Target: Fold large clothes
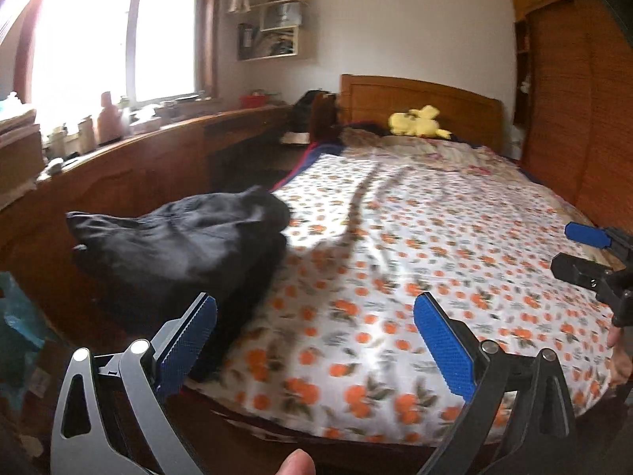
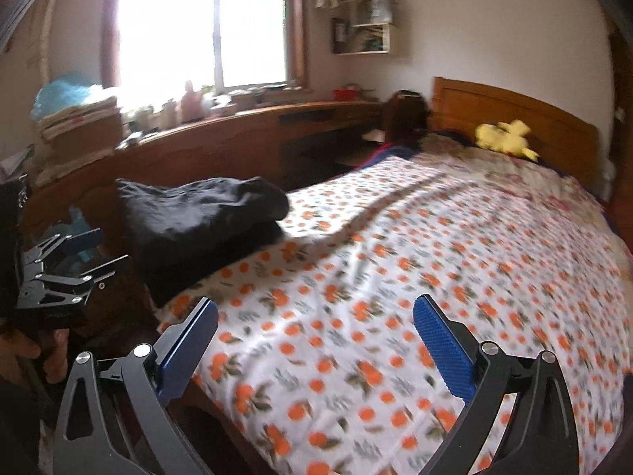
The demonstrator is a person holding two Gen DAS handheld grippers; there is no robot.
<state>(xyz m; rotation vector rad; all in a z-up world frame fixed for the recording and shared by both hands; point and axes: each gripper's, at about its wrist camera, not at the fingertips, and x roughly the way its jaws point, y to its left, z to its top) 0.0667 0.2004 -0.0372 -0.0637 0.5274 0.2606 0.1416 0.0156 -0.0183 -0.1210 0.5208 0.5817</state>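
Broadly, the bed with its orange-print sheet fills both views. At the bed's near left corner lies the folded black garment, beyond the spread-wide, empty jaws of the left gripper. The right gripper, equally agape, hovers over the bed's foot, garment off to its left.

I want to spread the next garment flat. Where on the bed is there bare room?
The orange-print sheet lies bare from the foot edge up to the pillow area below the yellow plush toy. Crowded: the bed's window-side corner, where the folded black clothes sit. Both grippers hover open, empty.
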